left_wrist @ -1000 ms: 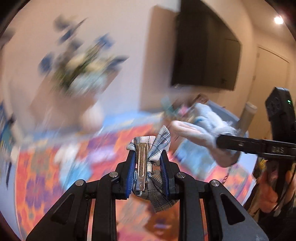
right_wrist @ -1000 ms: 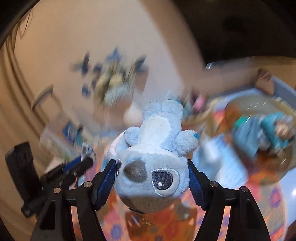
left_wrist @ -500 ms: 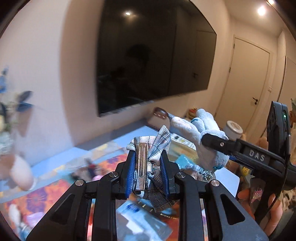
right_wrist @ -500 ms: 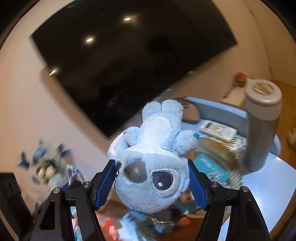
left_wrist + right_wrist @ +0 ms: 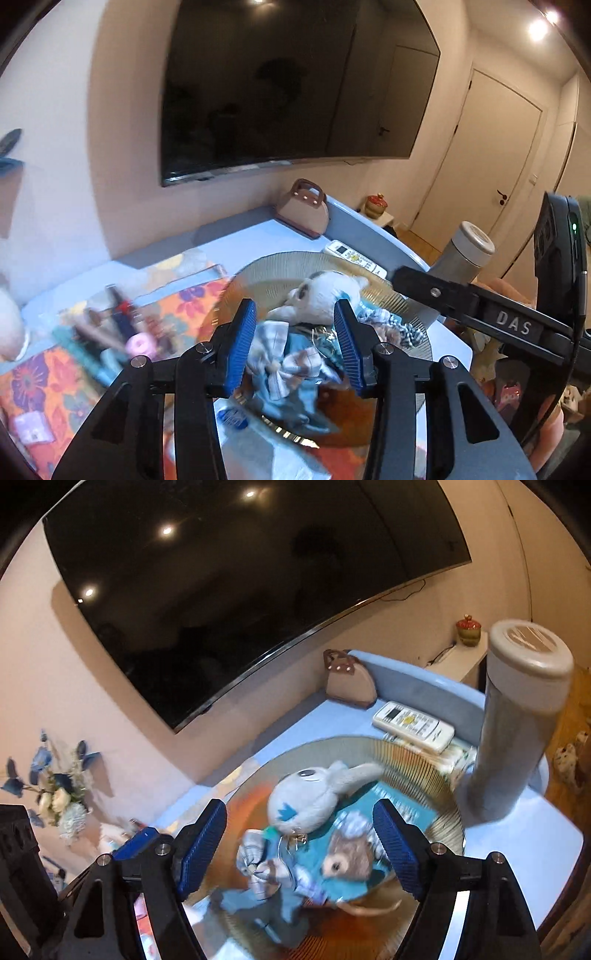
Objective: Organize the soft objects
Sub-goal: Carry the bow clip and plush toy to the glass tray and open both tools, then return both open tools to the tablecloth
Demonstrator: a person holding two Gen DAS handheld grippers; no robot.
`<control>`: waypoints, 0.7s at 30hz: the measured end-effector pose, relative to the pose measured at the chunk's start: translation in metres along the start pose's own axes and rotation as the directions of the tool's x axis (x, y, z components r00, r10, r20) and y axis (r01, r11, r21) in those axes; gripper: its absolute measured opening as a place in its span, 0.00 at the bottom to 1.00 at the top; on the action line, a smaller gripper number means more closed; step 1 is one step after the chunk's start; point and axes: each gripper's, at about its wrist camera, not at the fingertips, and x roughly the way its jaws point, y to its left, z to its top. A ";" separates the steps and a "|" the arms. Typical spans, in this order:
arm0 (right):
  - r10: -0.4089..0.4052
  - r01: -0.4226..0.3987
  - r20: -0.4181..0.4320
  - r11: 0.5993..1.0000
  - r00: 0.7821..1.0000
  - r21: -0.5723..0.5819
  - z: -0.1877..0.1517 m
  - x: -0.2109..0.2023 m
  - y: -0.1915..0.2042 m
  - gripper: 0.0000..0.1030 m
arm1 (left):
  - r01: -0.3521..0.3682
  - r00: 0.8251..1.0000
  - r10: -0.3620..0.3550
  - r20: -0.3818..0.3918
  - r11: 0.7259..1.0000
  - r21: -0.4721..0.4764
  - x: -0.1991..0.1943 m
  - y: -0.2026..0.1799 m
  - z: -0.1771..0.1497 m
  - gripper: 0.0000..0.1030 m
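Drop step looks done: both your grippers hang over the ribbed glass plate (image 5: 417,771) with nothing between the fingers. Your left gripper (image 5: 295,338) has just been opening, jaws apart and empty; the plaid bow clip (image 5: 284,365) lies below on the pile. Your right gripper (image 5: 299,849) has just been opening too, jaws wide; the blue-grey plush (image 5: 306,797) lies on its side on the plate, just beside a small brown plush (image 5: 347,856) on teal cloth. Next move, I'd judge: back off and fetch the next soft item. Plush is fuzzy, rounded, squashy; bow is thin woven fabric, limp.
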 end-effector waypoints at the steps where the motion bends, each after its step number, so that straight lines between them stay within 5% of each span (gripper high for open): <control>1: 0.006 -0.006 0.001 1.000 1.000 -0.001 -0.003 -0.004 0.003 0.78 | 0.011 1.000 -0.011 0.017 1.000 -0.006 -0.014 0.003 -0.002 0.40; 7: 0.069 -0.068 0.005 0.993 0.998 -0.097 -0.032 -0.035 0.053 0.78 | -0.024 0.994 0.022 0.111 1.000 0.015 -0.095 0.010 -0.014 0.40; 12: 0.168 -0.164 -0.002 0.961 0.986 -0.221 -0.070 -0.055 0.117 0.78 | -0.133 0.971 0.122 0.206 0.990 0.040 -0.186 0.019 -0.035 0.40; 18: 0.275 -0.296 -0.108 0.891 0.955 -0.345 -0.132 -0.054 0.204 0.78 | -0.329 0.903 0.324 0.281 0.944 -0.032 -0.297 0.044 -0.055 0.41; 21: 0.306 -0.353 -0.179 0.850 0.935 -0.390 -0.165 -0.043 0.239 0.78 | -0.414 0.851 0.423 0.310 0.905 -0.098 -0.351 0.058 -0.065 0.44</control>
